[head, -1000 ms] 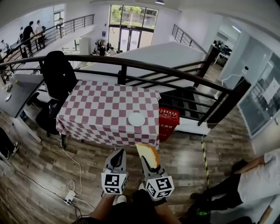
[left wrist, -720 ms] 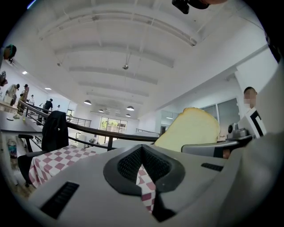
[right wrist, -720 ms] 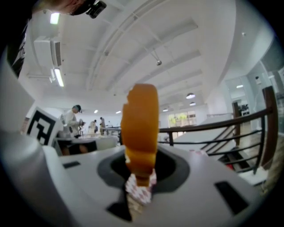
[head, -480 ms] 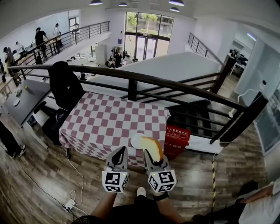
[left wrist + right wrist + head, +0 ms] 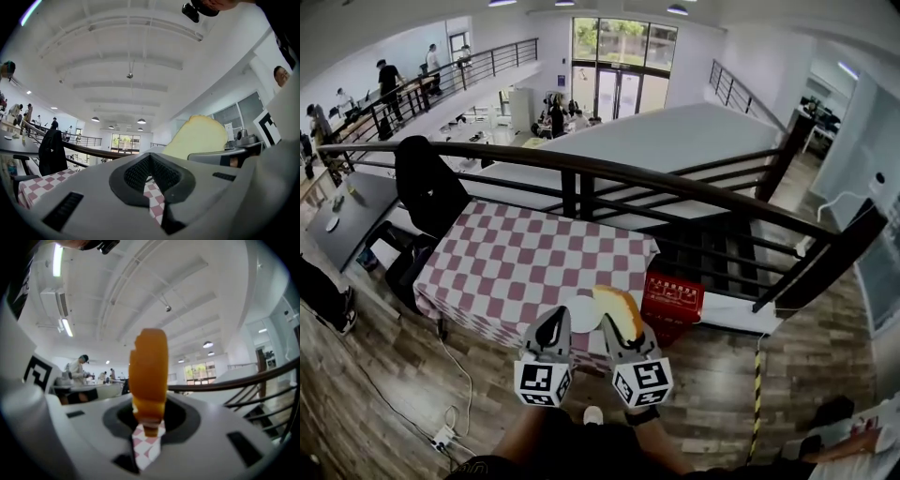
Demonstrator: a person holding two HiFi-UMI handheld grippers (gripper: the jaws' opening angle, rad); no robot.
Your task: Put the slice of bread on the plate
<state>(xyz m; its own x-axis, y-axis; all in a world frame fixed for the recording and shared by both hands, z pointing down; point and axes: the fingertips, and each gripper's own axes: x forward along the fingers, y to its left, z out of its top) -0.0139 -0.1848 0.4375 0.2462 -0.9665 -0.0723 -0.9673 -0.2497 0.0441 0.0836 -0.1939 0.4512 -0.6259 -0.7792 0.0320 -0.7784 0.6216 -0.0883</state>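
Observation:
My right gripper [image 5: 620, 336] is shut on the slice of bread [image 5: 618, 312], which stands upright on its edge with the brown crust up. In the right gripper view the bread slice [image 5: 149, 369] rises from between the jaws of the right gripper [image 5: 149, 422]. My left gripper [image 5: 551, 330] is beside it, shut and holding nothing. The left gripper view shows the left gripper [image 5: 150, 174] with its jaws together and the bread slice [image 5: 199, 137] to the right. The white plate [image 5: 577, 312] lies near the front edge of the checkered table [image 5: 525, 258], just beyond both tips and partly hidden by them.
A black railing [image 5: 675, 183] runs behind the table. A chair draped in black [image 5: 427, 183] stands at the table's left end, and a red box [image 5: 673, 295] sits on the floor at its right. Cables and a power strip [image 5: 445, 436] lie on the wooden floor at the left.
Both grippers have come forward with the bread from the open floor to the table's near edge. The plate now lies right in front of their tips.

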